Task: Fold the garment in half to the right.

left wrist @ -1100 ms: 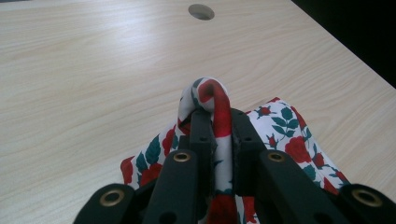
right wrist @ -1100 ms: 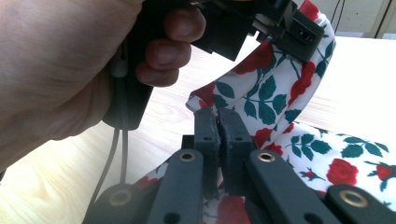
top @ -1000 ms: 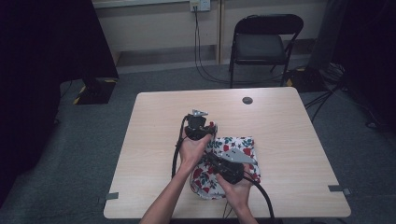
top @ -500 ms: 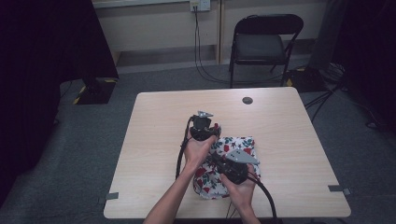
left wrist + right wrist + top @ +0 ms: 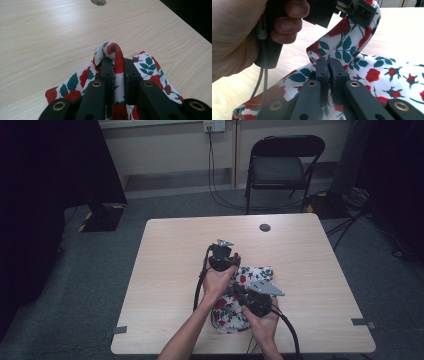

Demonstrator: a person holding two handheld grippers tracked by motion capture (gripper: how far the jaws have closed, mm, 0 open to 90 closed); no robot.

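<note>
A pale wood-grain rectangular table (image 5: 165, 270) stands on grey carpet floor (image 5: 90, 290). A small round dark hole (image 5: 265, 227) sits near the table's far edge. Strips of grey tape (image 5: 116, 330) mark the floor at the table's near corners. Behind the table stands a black folding metal chair (image 5: 282, 170), facing the table. The cream back wall (image 5: 165, 150) carries a white power outlet (image 5: 209, 125), from which black cables (image 5: 215, 180) hang to the floor. A black curtain (image 5: 45, 180) covers the left side, and the right side is dark as well.
</note>
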